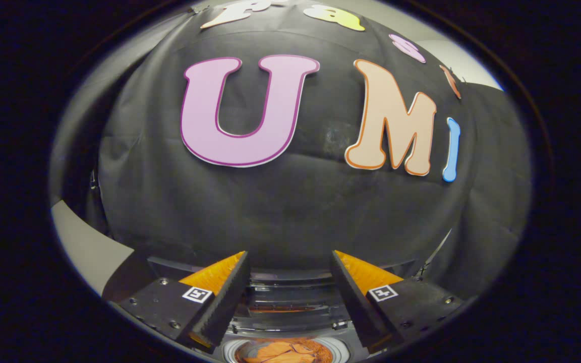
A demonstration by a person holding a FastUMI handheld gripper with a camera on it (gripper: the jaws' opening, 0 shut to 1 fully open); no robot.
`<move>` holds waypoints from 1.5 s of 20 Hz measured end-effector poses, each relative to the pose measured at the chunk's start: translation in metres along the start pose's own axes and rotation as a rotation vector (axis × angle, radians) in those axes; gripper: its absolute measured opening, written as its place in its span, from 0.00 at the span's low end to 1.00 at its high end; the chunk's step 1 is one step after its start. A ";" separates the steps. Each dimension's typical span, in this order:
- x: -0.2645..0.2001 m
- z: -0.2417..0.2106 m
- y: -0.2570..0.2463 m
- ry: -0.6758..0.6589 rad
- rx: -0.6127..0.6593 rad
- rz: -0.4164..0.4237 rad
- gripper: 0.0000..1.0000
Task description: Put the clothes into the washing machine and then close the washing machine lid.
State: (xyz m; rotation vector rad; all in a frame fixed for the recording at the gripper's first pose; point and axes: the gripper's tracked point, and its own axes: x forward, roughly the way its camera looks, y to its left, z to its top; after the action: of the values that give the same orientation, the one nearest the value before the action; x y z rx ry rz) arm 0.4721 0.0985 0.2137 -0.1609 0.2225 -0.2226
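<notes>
Claw (289, 262) standing spread, two fingers (222, 295) well apart, pinching nothing, open gap running between them. Hovering above the washing machine (290, 297), aimed toward the black cloth wall (290, 212) at 12 o'clock.

Washing machine sitting low between and just beyond the fingers, at 6 o'clock from the fingertips. Round drum opening (285, 350) showing directly below the gap, pale rim curving around it. One piece of orange clothes (278, 353) lying inside the drum, crumpled, partly cut off from sight. Lid (280, 280) standing raised behind the opening at 12 o'clock of the drum, dark panel leaning back toward the cloth wall; exact tilt hard to tell.

Edges: machine's rear edge running close against the wall, little room showing behind it. Pale surface (86, 247) showing at 9 o'clock of the fingers, past the cloth's edge; counter or floor, cannot tell. Open air filling the space above the lid up along the wall.

Count: one claw, two fingers, one washing machine, one drum opening, one lid, one garment seen.
</notes>
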 end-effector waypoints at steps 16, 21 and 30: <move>-0.022 -0.075 0.003 0.224 0.016 0.076 0.97; -0.026 -0.104 0.020 0.175 0.073 0.171 0.97; -0.030 -0.013 0.004 0.000 0.090 0.119 0.96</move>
State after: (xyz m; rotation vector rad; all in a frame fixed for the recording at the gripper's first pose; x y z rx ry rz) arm 0.4413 0.1072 0.2062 -0.0578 0.2209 -0.1136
